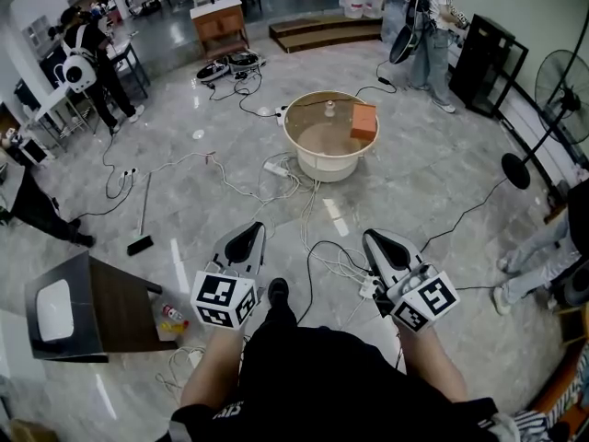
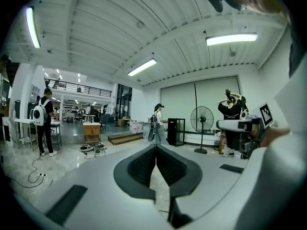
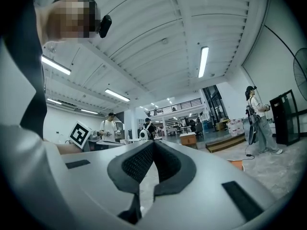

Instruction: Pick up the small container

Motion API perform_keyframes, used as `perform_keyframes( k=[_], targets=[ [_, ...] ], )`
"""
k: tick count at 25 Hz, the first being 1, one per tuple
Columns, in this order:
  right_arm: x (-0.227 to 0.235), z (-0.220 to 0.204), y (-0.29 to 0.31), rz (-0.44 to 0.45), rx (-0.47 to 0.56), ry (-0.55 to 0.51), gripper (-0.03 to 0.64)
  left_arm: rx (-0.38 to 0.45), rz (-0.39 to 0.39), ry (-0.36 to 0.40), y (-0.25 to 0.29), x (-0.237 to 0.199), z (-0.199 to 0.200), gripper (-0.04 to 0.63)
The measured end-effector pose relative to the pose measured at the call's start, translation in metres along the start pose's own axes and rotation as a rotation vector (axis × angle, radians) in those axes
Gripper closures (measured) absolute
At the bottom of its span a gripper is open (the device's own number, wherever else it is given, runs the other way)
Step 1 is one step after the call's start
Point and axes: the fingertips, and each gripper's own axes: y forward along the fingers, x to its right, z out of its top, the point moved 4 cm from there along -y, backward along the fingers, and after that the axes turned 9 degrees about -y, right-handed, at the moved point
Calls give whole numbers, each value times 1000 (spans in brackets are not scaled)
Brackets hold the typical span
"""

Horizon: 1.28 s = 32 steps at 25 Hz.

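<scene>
- Container point(image 1: 363, 121) — taken to be the orange box on the right part of the round table point(image 1: 289, 142), close to its rim. This is a judgement, since nothing else on the table reads clearly as a container.
- Direction: the container lies straight ahead of the person and well apart from both grippers. Open floor strewn with cables point(image 1: 324, 249) lies between.
- Long axis: the box appears to run roughly away from the person, with a short face toward the grippers. A reach along that line would put the jaws across its narrower width.
- Nearer hand: the right gripper point(image 1: 375, 239) is almost in line with the box. The left gripper point(image 1: 250, 231) sits further to the side, so the right has the shorter reach.
- Left gripper, own view point(image 2: 155, 147): pads pressed together at the tips with nothing between them, pointing out over the floor.
- Right gripper, own view point(image 3: 153, 145): pads likewise together and empty. An orange corner of the container point(image 3: 235, 164) shows low to the right of its jaws.
- Next step, as judged: walk up to the table, then spread the jaws before closing on the box.
- Count — grippers, two; table, one; orange box, one; a small pale object point(image 1: 329, 105) at the table's middle, one, too small to identify.
</scene>
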Motion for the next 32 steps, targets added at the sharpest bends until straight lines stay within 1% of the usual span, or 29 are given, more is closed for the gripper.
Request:
perform_keyframes(
  k=[6,12,14,17,24,27,32],
  targets=[
    [8,-11,26,2,2,34,604,-18,-3,-11,16,-25,-9,576],
    [28,-22,74,-31,-37,69,604,-40,-24,-33,51,-70,-4,576],
    [34,-23,95,-42,-46,84,604,-48,-37,-45,65,-90,1,577],
    [45,-27,133,-42,-59,85,604,-47,-60,-43,90,-118,10,577],
    [64,-32,227,-64,-79,88,604,-62,-138,-46,150,-184,26,576],
    [71,-37,259,-77,-101,92,604,-63,-163,-45,171,-209,32,577],
    [78,-42,302,-110,-141,97,603,-73,-194,-70,194,-251,37,575]
  ],
)
